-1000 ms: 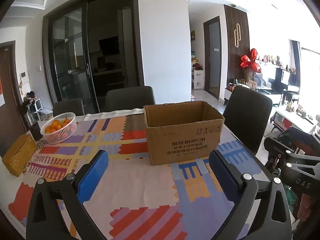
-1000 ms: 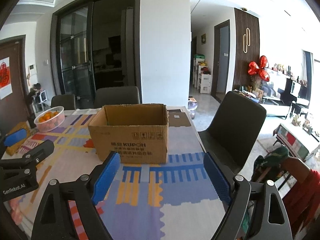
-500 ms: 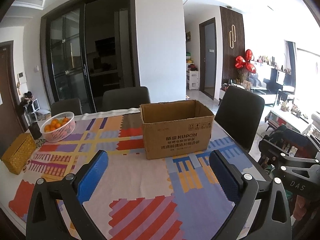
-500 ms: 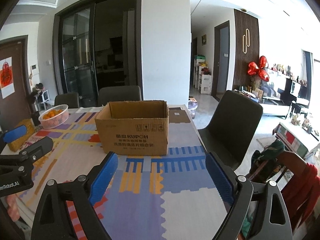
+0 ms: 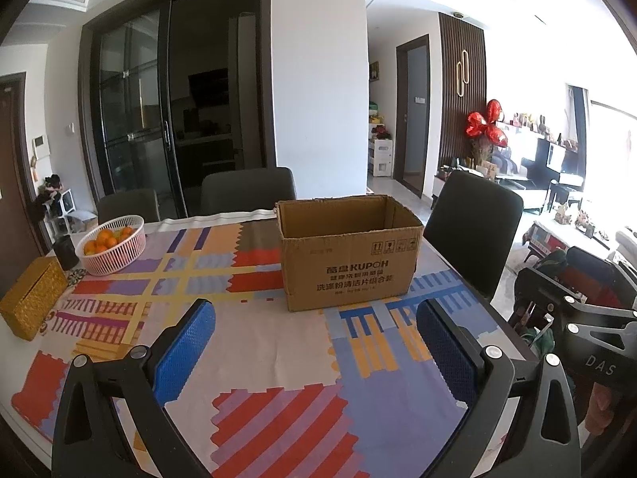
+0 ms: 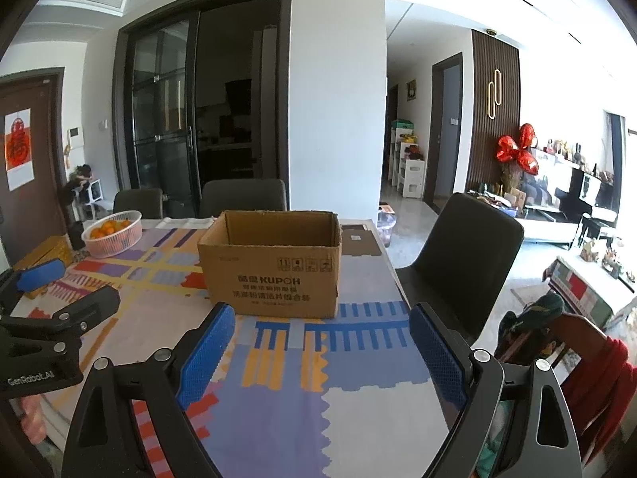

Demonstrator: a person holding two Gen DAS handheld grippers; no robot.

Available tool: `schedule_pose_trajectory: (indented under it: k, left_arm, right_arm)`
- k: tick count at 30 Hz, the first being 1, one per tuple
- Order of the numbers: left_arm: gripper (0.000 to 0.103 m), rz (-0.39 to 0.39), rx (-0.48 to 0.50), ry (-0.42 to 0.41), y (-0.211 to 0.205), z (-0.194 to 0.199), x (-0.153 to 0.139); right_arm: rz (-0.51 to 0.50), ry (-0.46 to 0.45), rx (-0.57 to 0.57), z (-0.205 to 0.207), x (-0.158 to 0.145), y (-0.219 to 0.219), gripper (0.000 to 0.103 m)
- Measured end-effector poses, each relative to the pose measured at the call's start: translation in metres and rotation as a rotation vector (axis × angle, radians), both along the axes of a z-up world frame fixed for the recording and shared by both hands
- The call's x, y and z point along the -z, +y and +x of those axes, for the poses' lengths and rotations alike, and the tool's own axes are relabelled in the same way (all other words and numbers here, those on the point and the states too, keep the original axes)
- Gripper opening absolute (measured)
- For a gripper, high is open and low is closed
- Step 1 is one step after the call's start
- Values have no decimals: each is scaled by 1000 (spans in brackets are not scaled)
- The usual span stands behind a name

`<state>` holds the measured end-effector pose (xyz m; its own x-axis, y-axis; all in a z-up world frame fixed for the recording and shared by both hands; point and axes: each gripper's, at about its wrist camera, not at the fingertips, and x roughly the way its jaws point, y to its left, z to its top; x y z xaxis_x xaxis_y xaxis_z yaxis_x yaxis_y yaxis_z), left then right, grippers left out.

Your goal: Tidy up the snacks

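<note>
The left tool (image 5: 314, 320) is spread wide and holds nothing; it hangs above the patterned cloth on the worktop (image 5: 278, 354). The right tool (image 6: 318, 324) is likewise spread wide and holds nothing. Beyond both stands the cardboard box (image 5: 350, 255), upright with its top open. Farther left sits a basket of oranges (image 5: 112, 243), near a woven yellow box (image 5: 32, 298).

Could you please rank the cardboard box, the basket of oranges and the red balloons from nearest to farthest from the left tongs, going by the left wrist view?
From the left tongs, which are open over the tablecloth:
1. Cardboard box, straight ahead on the table, slightly right.
2. Basket of oranges, at the far left of the table.
3. Red balloons, across the room at the right, well beyond the table.
</note>
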<state>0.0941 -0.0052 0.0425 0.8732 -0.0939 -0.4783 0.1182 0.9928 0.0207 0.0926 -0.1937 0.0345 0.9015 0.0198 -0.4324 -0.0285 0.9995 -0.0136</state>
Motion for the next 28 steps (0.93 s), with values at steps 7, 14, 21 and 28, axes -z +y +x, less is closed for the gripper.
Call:
schedule_pose_trajectory:
  k: [7, 14, 21, 28]
  left_arm:
    - [103, -6, 4, 7, 0, 3, 2]
    - [103, -6, 4, 7, 0, 2, 3]
    - [103, -5, 1, 11, 0, 3, 4]
    - [103, -6, -3, 13, 0, 5, 6]
  right_arm:
    - [3, 2, -1, 0, 1, -1, 90]
    - [1, 11, -4, 0, 3, -2, 90]
    - [7, 20, -3, 1, 6, -3, 90]
    - [-1, 21, 1, 2, 9, -2, 90]
